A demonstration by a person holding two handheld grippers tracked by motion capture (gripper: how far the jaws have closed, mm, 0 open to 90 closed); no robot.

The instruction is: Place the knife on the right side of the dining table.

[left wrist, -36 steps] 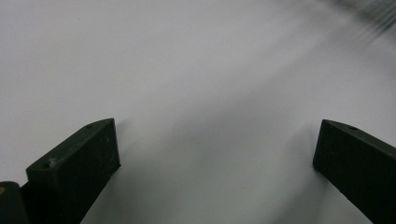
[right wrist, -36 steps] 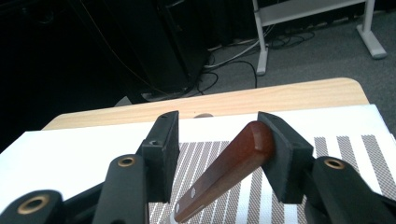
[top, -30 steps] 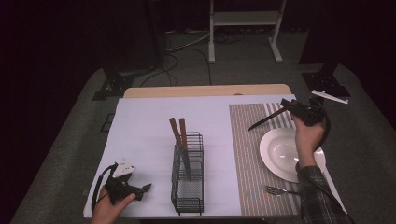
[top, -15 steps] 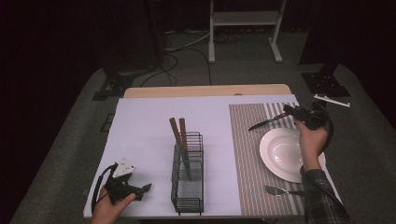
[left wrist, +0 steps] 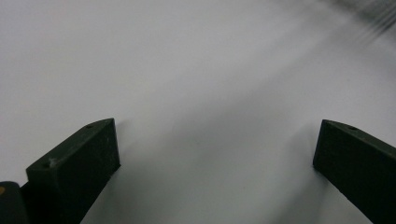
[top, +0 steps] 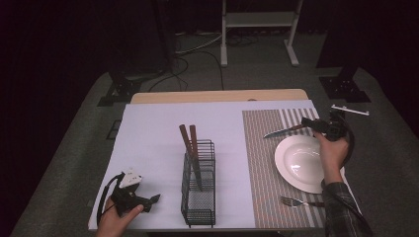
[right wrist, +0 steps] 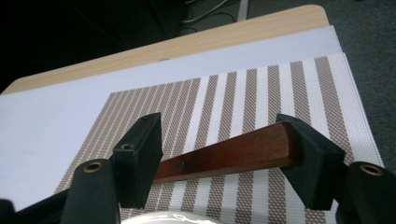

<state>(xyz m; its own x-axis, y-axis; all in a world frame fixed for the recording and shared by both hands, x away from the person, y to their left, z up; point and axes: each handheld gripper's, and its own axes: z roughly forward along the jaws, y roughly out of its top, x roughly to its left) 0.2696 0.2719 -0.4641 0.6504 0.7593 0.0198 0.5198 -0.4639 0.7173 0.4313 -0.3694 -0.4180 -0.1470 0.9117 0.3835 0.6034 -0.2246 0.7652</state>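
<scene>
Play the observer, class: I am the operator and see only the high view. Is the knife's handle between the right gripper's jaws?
Observer: Yes. In the right gripper view the knife's wooden handle lies crosswise between the jaws of the right gripper, which have just been opening.
Operator: Any detail on that handle?
Observer: It has a small dark rivet near one jaw, and it lies low over the striped placemat.
Operator: And the left gripper?
Observer: In the left gripper view the jaws of the left gripper stand wide apart over the bare white table cover, with nothing between them.
</scene>
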